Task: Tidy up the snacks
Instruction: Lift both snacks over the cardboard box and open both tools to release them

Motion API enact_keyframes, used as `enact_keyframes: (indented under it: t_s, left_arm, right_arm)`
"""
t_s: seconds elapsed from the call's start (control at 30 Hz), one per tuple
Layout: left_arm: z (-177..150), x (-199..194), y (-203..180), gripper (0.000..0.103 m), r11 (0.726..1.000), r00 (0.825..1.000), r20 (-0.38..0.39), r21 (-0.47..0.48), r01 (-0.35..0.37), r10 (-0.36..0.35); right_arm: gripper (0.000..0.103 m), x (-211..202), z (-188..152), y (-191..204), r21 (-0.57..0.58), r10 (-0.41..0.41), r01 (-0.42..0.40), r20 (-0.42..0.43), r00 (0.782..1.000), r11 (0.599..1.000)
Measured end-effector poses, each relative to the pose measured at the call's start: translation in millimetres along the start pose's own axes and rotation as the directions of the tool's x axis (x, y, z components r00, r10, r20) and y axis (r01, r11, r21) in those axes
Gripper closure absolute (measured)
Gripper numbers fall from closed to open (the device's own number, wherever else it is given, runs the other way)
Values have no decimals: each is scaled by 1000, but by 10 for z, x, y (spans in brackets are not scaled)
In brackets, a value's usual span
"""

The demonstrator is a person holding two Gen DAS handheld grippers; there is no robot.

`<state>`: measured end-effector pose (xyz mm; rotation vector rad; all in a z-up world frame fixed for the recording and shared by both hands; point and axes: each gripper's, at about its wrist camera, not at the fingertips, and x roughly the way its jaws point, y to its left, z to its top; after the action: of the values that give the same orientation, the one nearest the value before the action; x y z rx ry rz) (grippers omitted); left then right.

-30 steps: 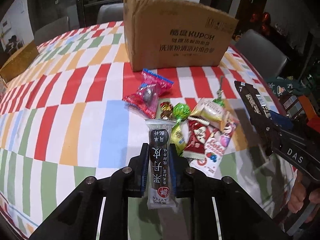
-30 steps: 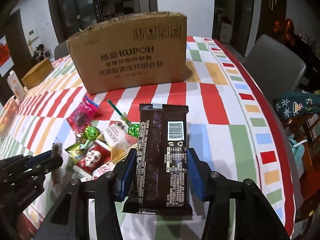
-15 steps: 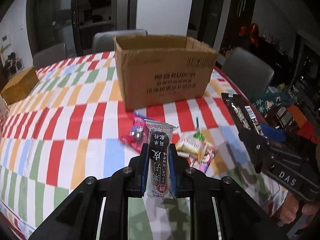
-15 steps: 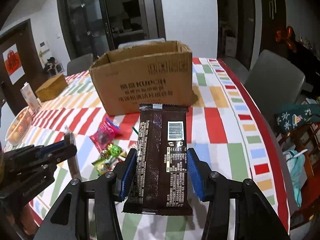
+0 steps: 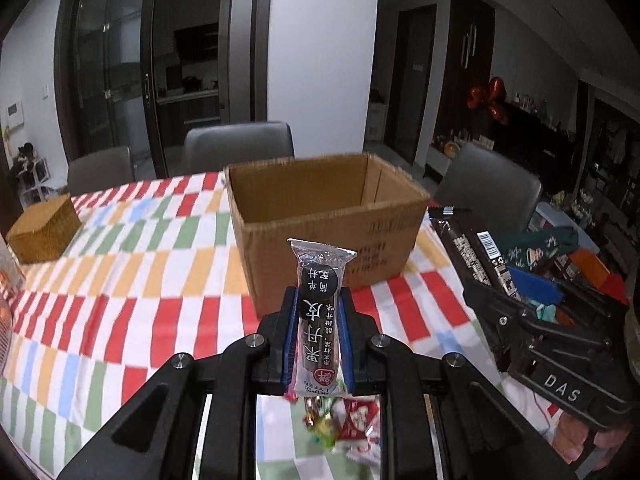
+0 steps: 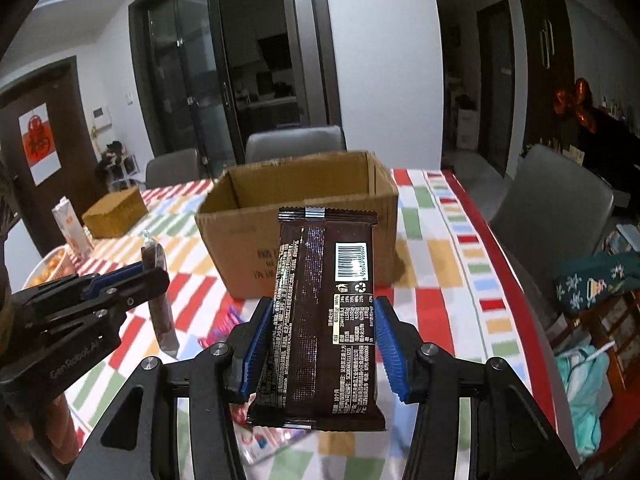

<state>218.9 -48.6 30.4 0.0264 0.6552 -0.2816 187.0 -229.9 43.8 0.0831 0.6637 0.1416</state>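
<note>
1. Your left gripper [image 5: 316,334] is clamped on a slim clear-wrapped fruit roll [image 5: 318,316], which stands upright between the blue pads [image 5: 289,336] with its crimped top above the fingertips.
2. Your right gripper [image 6: 320,340] is clamped on a dark brown snack packet [image 6: 324,320], held upright with the barcode side facing the camera, its lower edge hanging below the pads [image 6: 390,350].
3. Straight ahead of both grippers stands an open cardboard box [image 5: 328,224] on the checked tablecloth [image 5: 132,280]; its near wall faces you and no flap covers the top. What lies inside cannot be seen from here.
4. Below and just behind your left gripper, a blurred heap of loose snacks [image 5: 344,420] lies on the cloth.
5. Off to the left of your left gripper, well apart from the box, sits a woven basket [image 5: 42,230].
6. From the right wrist view, a carton [image 6: 70,228] and a bowl of oranges [image 6: 48,270] stand left of the left gripper, near the table edge.
7. Grey chairs [image 5: 240,146] stand beyond the box and to the right of your right gripper.
8. Both held items are short of the box, near its front wall and level with its rim.
</note>
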Motion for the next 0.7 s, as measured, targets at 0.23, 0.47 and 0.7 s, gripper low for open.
enact_keyframes:
  t_s: [0.23,0.47,0.7]
  left_arm:
    - [399,-29,61,83,1000,998,63,25,-10,9]
    - [764,2,119,83,998,992,119,53,-43,36]
    - [1014,212,177,83,998,995,101,57,-31,25]
  right_arm:
    - [52,57,316,40,-9,23,-22,51,998,1000]
    - [52,181,684,55,-33,38,-35,97,995,999]
    - [52,355,976,29,-41,54,-50,103,993,998]
